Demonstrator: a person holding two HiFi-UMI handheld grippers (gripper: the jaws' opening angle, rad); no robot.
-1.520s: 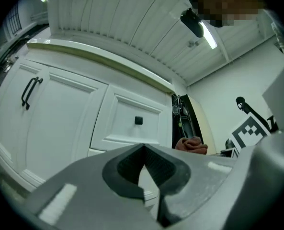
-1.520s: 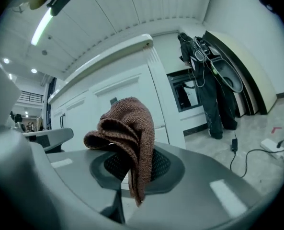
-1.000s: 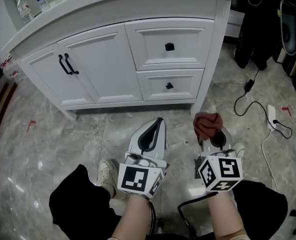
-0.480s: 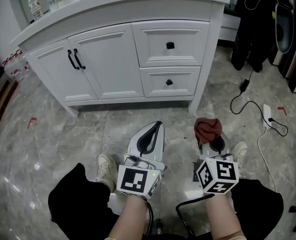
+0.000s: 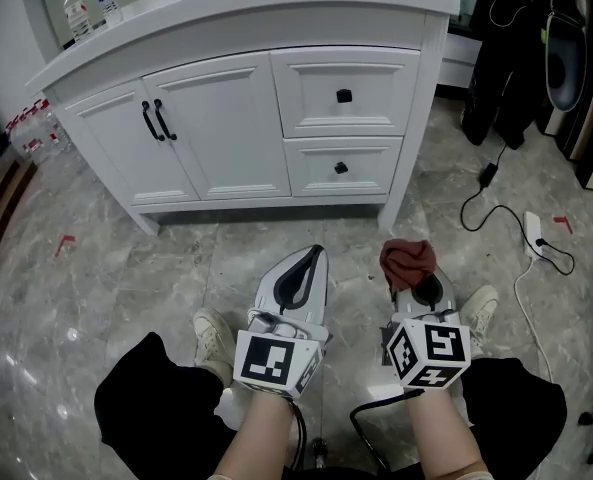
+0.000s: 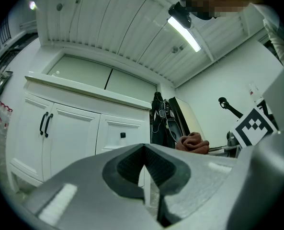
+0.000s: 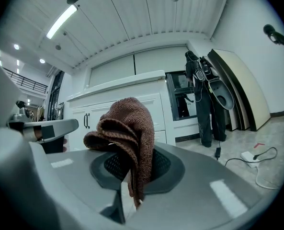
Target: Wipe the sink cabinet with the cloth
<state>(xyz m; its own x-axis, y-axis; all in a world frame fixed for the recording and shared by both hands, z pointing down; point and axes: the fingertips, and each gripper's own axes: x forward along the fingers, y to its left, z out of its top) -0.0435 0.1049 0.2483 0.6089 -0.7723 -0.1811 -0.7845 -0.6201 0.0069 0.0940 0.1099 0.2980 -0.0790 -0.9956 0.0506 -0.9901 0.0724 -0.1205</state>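
Zero wiping yet
Right gripper (image 7: 132, 174) clamps the cloth (image 7: 127, 128), left gripper (image 6: 144, 176) is pinched empty; cabinet (image 5: 226, 118) front probably comes next.

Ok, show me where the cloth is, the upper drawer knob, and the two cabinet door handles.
cloth (image 7: 127, 121): right gripper view, middle of the bunched brown fabric.
upper drawer knob (image 5: 344, 95): head view, the knob's black face.
door handles (image 5: 163, 120): head view, middle of the right-hand handle's bar.

L gripper (image 5: 314, 258) held low, pointing fwd, jaws together, empty, R gripper (image 5: 416, 286) just beside it, jaws pinching brown knit cloth (image 5: 406, 258), L forearm (image 5: 266, 433) & R forearm (image 5: 444, 436) parallel
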